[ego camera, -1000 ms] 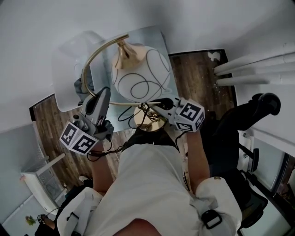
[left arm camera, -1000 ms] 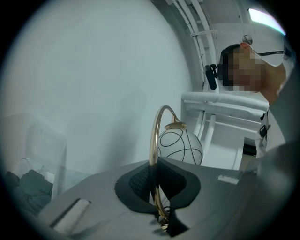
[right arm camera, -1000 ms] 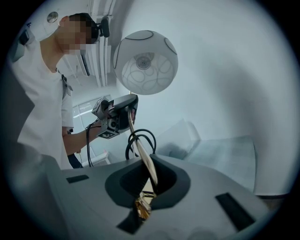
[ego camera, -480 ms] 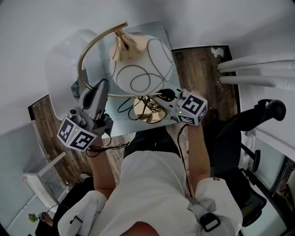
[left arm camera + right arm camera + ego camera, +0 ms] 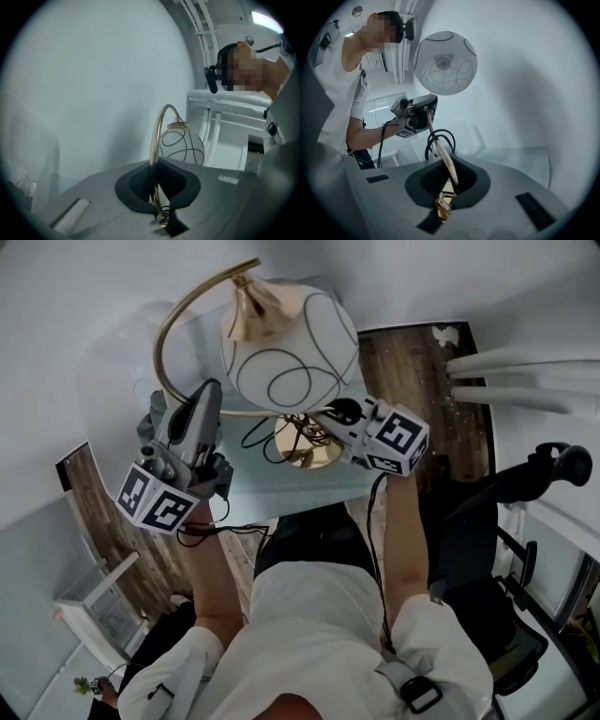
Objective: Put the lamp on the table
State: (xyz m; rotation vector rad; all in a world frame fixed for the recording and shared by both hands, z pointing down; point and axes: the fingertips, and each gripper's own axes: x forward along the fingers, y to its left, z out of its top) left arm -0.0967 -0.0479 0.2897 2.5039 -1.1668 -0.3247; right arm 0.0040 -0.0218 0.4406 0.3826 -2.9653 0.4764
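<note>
The lamp has a white globe shade [image 5: 289, 357] with black line loops, a curved gold stem [image 5: 167, 329] and a round gold base [image 5: 305, 448]. It hangs over the pale glass table [image 5: 281, 491]; whether the base touches the top I cannot tell. My left gripper [image 5: 202, 409] is shut on the stem's arc, which runs up between its jaws [image 5: 157, 176] toward the shade [image 5: 182, 146]. My right gripper [image 5: 330, 421] is shut on the stem close to the base, where the gold stem [image 5: 449, 169] sits pinched in its jaws [image 5: 447, 180]. A black cord [image 5: 439, 139] loops near the base.
A black office chair [image 5: 525, 486] stands right of the person. White rails [image 5: 525, 362] lie at the far right above wood floor [image 5: 412, 371]. A clear plastic chair [image 5: 117, 367] stands left of the table. A white rack [image 5: 94, 596] is at lower left.
Both grippers and the lamp have shifted a little away from the person, further over the table top. Both grips are unchanged.
</note>
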